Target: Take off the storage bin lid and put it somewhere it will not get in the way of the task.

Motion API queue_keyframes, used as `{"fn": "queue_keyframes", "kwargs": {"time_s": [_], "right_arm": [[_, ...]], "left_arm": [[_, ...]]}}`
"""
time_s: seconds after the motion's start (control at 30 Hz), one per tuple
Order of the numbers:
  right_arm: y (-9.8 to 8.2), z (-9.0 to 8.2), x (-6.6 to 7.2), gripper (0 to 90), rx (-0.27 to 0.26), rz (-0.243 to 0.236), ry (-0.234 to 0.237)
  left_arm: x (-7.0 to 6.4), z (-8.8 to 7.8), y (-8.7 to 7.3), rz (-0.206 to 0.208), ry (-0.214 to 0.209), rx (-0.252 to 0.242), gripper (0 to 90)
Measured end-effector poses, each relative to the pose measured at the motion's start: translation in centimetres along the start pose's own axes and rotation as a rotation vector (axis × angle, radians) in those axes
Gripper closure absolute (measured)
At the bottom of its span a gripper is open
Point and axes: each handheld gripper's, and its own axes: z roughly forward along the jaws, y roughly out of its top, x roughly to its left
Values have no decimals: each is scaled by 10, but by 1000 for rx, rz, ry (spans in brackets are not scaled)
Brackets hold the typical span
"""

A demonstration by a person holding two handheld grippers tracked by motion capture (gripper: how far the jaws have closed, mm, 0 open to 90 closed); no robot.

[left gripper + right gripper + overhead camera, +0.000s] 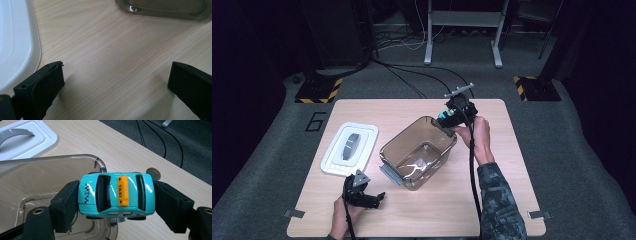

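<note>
A turquoise toy taxi [115, 194] with an orange roof sign is clamped end to end between the jaws of my right gripper [115, 197]. In the high view that right gripper [447, 119] hangs over the far rim of a clear smoky plastic bin [418, 152], and the taxi [444, 115] shows as a small teal spot. The bin's rim [50, 160] lies just below the car. My left gripper [373, 199] rests low over the table's near left, open, nothing between its jaws [115, 82]. A white lid [349, 148] with a grey handle lies left of the bin.
The wooden table [492, 175] has bare surface on its right side and along the near edge. The white lid's edge [17, 45] is close to my left gripper. Cables [412, 75] and stand legs sit on the grey floor beyond the table.
</note>
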Motion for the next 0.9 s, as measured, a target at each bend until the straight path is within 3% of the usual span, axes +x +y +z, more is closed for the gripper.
{"fn": "queue_keyframes", "kwargs": {"time_s": [0.5,0.9], "right_arm": [[13,15,11,244,18,-34,44],[18,28,18,244,69,-54,70]], "left_arm": [[1,-1,0,13,-1,10,0],[0,0,0,7,0,7,0]]}}
